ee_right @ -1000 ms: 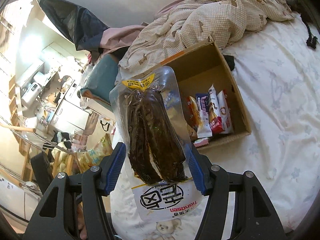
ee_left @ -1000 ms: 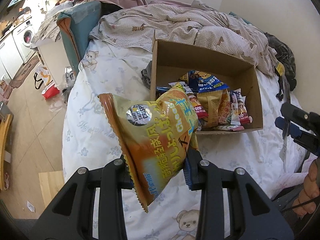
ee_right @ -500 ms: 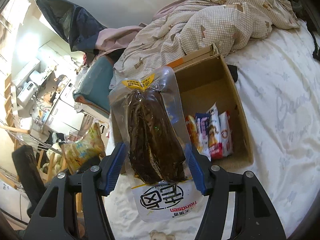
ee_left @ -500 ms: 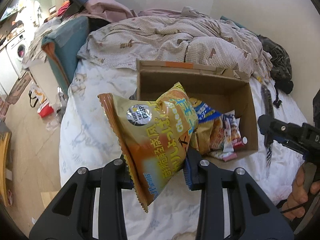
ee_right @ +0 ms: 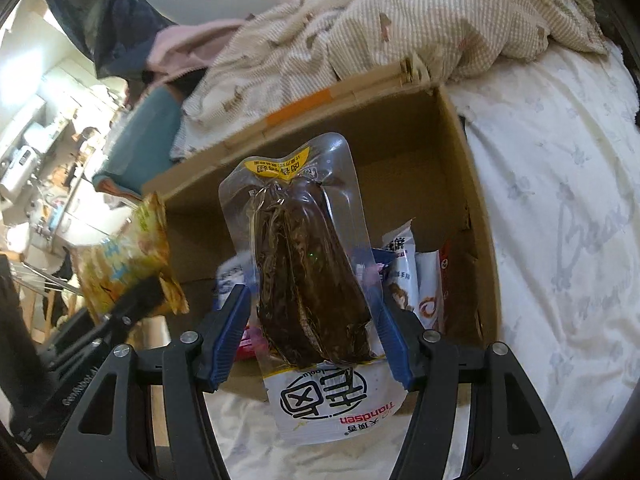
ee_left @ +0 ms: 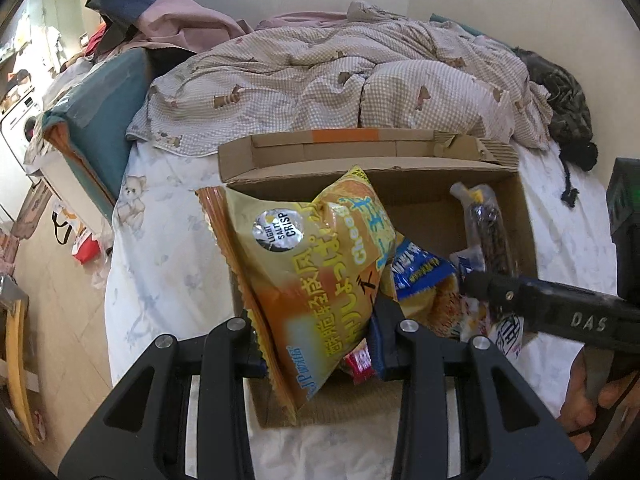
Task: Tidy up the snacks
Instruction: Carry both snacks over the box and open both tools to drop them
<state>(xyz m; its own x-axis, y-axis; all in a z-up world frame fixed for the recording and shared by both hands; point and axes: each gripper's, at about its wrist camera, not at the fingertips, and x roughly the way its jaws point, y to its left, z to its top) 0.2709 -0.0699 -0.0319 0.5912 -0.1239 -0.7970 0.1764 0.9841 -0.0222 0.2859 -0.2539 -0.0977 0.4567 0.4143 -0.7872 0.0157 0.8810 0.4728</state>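
Note:
My left gripper [ee_left: 316,344] is shut on an orange-yellow chip bag [ee_left: 312,268] and holds it over the near left part of an open cardboard box [ee_left: 360,148] on the bed. My right gripper [ee_right: 312,344] is shut on a clear vacuum pack of dark brown food [ee_right: 308,280] and holds it over the box [ee_right: 460,152]. The pack also shows in the left wrist view [ee_left: 488,232], at the box's right side. Several snack packets [ee_left: 420,272] lie inside the box.
A checked beige quilt [ee_left: 340,80] is heaped behind the box. White printed bedsheet [ee_right: 560,200] surrounds it. A teal cushion [ee_left: 100,120] stands at the bed's left edge, with floor and clutter beyond. Dark clothing [ee_left: 568,112] lies at the far right.
Both grippers have moved forward toward the box with their packs. The chip bag and the vacuum pack now hang over the box's opening.

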